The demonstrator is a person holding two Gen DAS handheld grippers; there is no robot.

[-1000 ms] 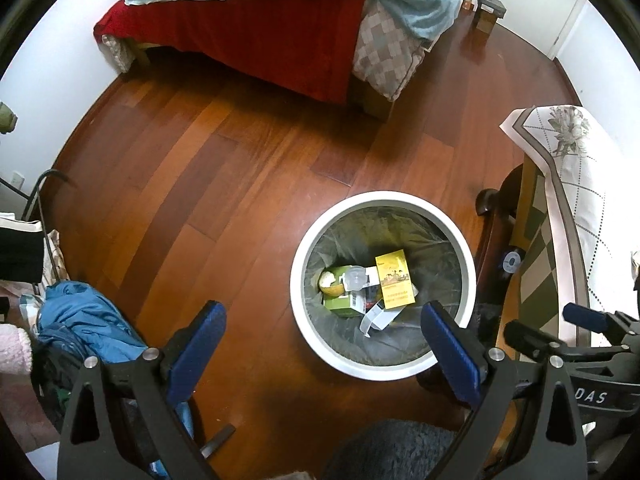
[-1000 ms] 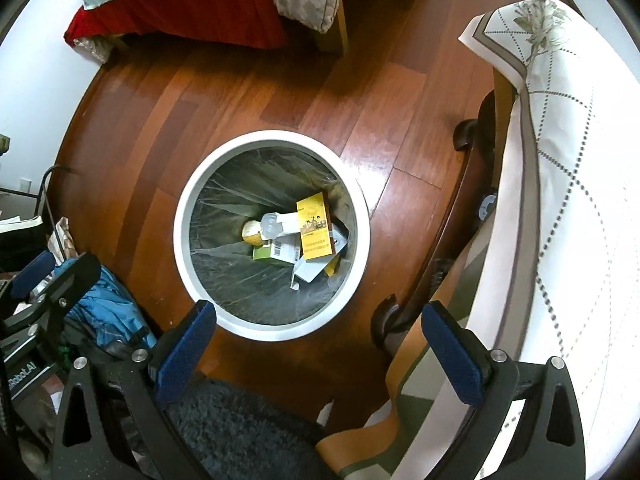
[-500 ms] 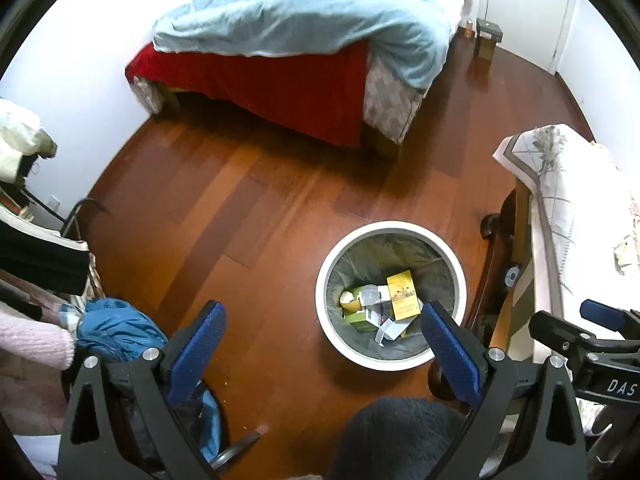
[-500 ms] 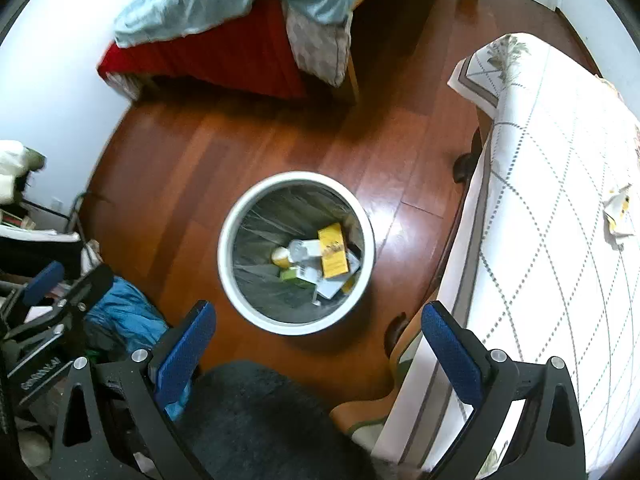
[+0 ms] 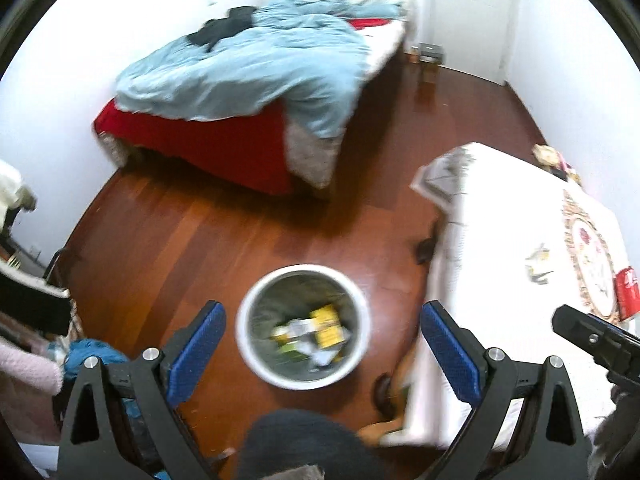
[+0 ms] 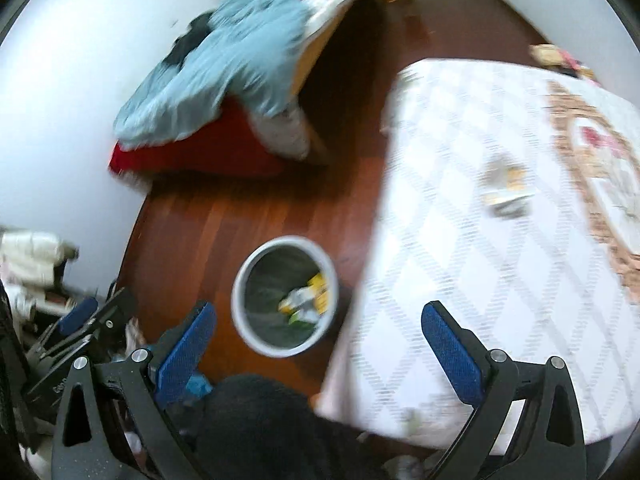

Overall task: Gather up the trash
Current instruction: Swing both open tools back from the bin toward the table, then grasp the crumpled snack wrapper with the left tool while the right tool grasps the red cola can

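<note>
Both grippers hang wide open and empty: the left gripper (image 5: 322, 344) above the bin (image 5: 303, 327), the right gripper (image 6: 316, 338) nearer the table (image 6: 460, 264), where a crumpled wrapper (image 6: 506, 192) lies far right, likely its next pick

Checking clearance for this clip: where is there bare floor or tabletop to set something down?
Bare wood floor lies between the bed and the trash bin. The near tablecloth is bare short of a wrapper. The left corner, with clothes, is crowded.
</note>
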